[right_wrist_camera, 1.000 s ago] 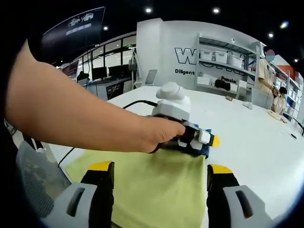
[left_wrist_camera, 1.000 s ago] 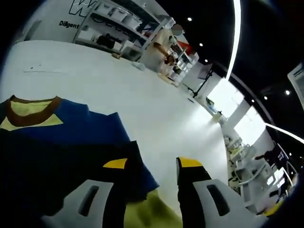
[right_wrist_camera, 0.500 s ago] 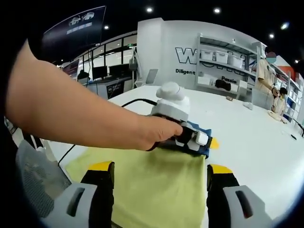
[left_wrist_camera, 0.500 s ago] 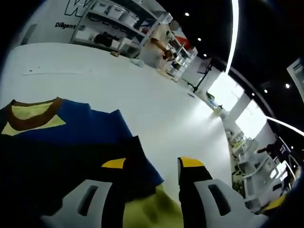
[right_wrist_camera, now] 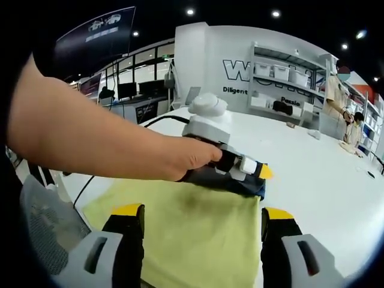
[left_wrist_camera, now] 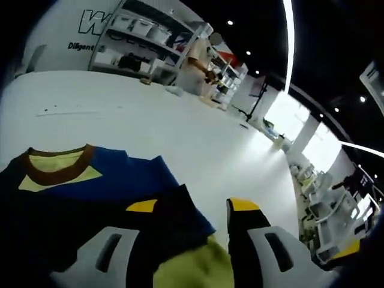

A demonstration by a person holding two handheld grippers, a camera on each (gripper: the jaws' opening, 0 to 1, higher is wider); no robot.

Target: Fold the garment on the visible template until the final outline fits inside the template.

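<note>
My left tongs [left_wrist_camera: 189,207] are clamped on a dark fold of the blue cloth garment with the brown collar [left_wrist_camera: 90,180], which lies on the white surface [left_wrist_camera: 180,132] partly over the yellow-green cloth template [right_wrist_camera: 192,234]. My right tongs [right_wrist_camera: 201,213] stand apart above that template.
</note>
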